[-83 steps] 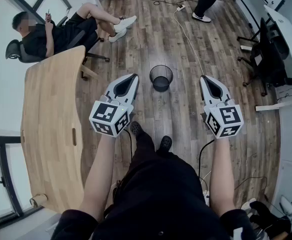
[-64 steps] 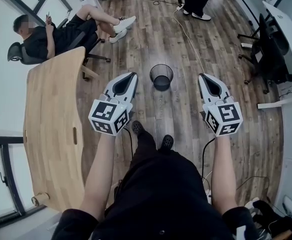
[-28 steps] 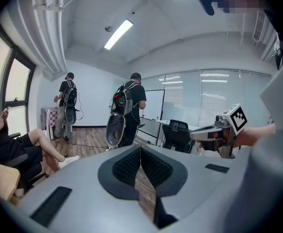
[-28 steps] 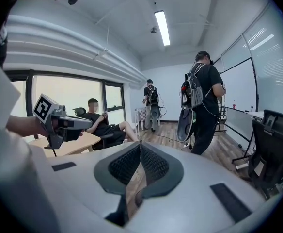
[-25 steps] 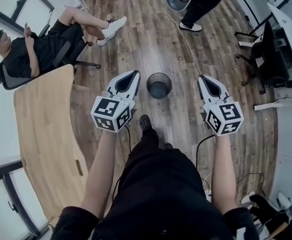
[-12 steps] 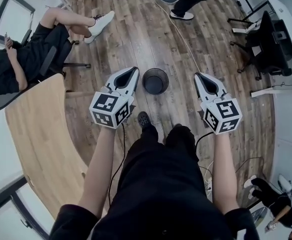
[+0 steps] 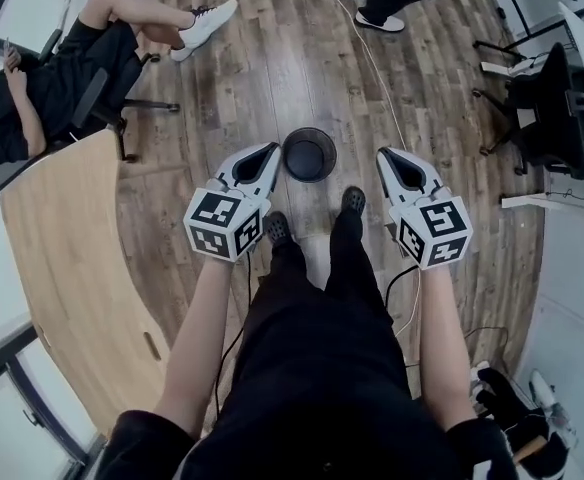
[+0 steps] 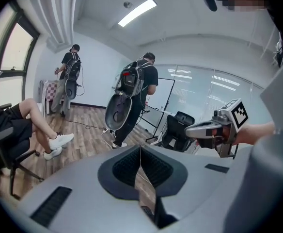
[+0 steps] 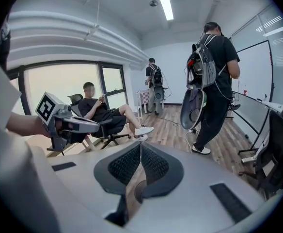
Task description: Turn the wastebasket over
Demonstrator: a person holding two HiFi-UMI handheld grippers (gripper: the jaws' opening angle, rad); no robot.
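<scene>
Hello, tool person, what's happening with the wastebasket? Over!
Left tool and right tool shut, empty. Wastebasket upright between them, untouched. Shoe close by.

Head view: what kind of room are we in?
Most likely an open office or lab space: a curved wooden desk, a black office chair on a wood-plank floor, and a wastebasket standing upright on it.

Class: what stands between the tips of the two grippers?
The upright wastebasket stands between the left gripper and the right gripper; the head view shows it.
</scene>
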